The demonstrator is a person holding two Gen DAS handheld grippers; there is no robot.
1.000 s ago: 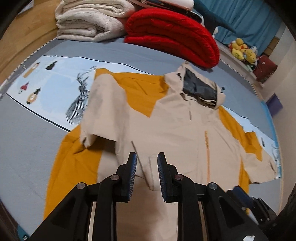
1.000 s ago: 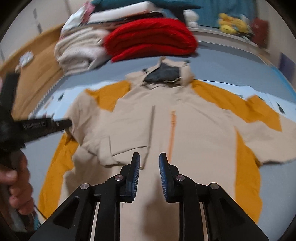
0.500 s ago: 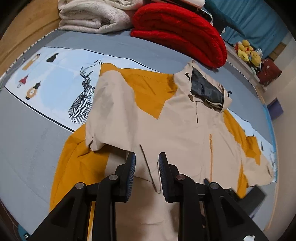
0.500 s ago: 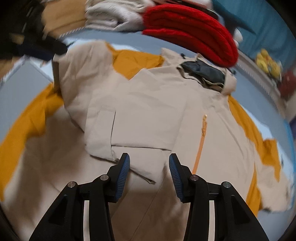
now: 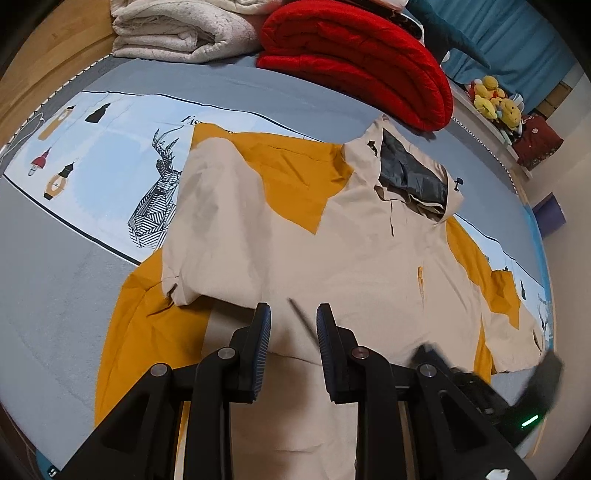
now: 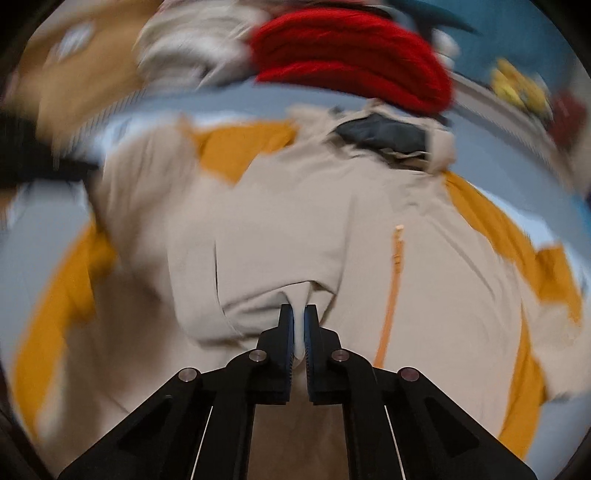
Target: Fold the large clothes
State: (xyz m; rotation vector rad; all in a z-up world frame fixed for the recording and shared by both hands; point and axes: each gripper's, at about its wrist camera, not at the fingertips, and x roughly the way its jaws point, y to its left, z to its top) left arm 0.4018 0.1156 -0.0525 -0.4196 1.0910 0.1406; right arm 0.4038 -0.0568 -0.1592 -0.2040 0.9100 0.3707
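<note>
Right gripper (image 6: 299, 314) clenched on a pinched fold of the beige-and-mustard jacket (image 6: 295, 221); left gripper (image 5: 293, 317) parted above the cloth, gripping nothing. Jacket spread flat on the printed bedcover (image 5: 110, 147). Beyond, red quilt (image 5: 362, 62) and folded cream blanket (image 5: 177, 33).

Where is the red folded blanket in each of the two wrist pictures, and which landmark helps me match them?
Left wrist view: the red folded blanket lies at the top, right of centre, just above the jacket's hood.
Right wrist view: the red folded blanket is blurred, at the top centre, again just above the hood.
Shared landmark: the hood's dark grey lining.
</note>
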